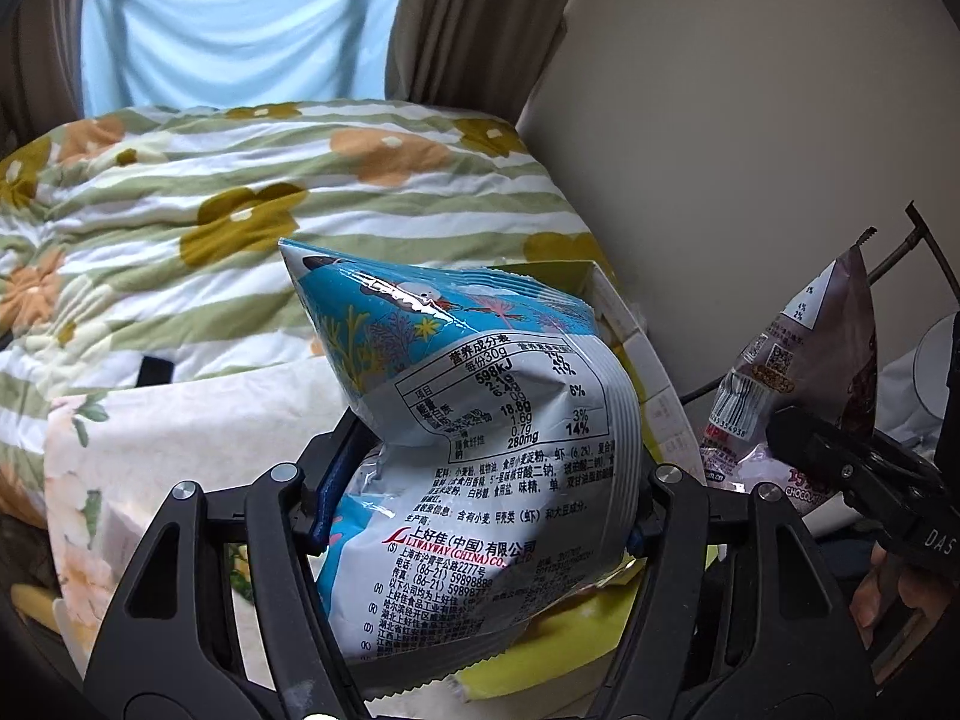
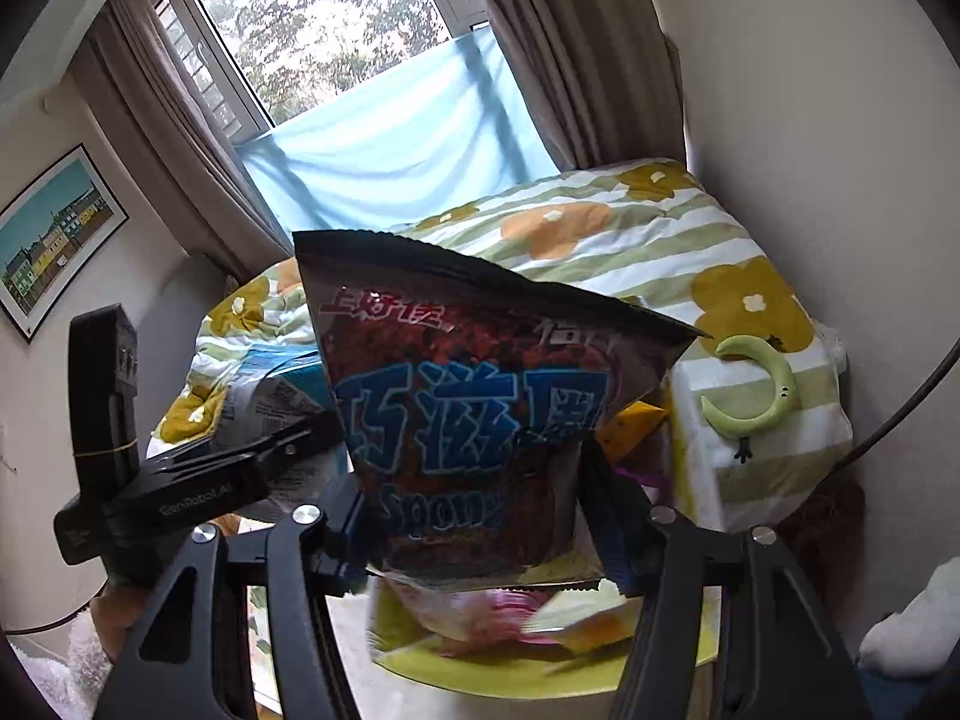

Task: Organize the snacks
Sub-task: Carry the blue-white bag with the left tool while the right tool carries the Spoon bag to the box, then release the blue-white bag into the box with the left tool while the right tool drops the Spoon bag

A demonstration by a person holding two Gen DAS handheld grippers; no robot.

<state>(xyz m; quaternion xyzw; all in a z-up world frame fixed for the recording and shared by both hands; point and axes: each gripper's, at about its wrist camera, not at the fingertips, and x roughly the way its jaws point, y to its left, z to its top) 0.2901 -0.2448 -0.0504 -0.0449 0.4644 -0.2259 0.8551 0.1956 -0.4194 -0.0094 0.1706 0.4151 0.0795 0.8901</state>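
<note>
My left gripper (image 1: 480, 516) is shut on a blue and white snack bag (image 1: 480, 420) with its printed back toward the camera, lifted above a yellow-green tray (image 1: 540, 648). The same bag (image 2: 282, 396) shows at the left of the right wrist view, with the left gripper's black body (image 2: 198, 480) under it. My right gripper (image 2: 480, 540) is shut on a dark brown chocolate snack bag (image 2: 474, 396) with blue lettering, held upright over the tray (image 2: 540, 678). That bag (image 1: 804, 372) and the right gripper's body (image 1: 852, 468) appear at the right of the left wrist view.
Several blurred snack packets (image 2: 516, 618) lie on the tray. A bed with a flowered, green-striped quilt (image 1: 240, 210) fills the space behind. A white box (image 1: 636, 348) stands by the wall. A green crescent object (image 2: 762, 390) rests on the quilt. Curtains and a window (image 2: 336, 18) are beyond.
</note>
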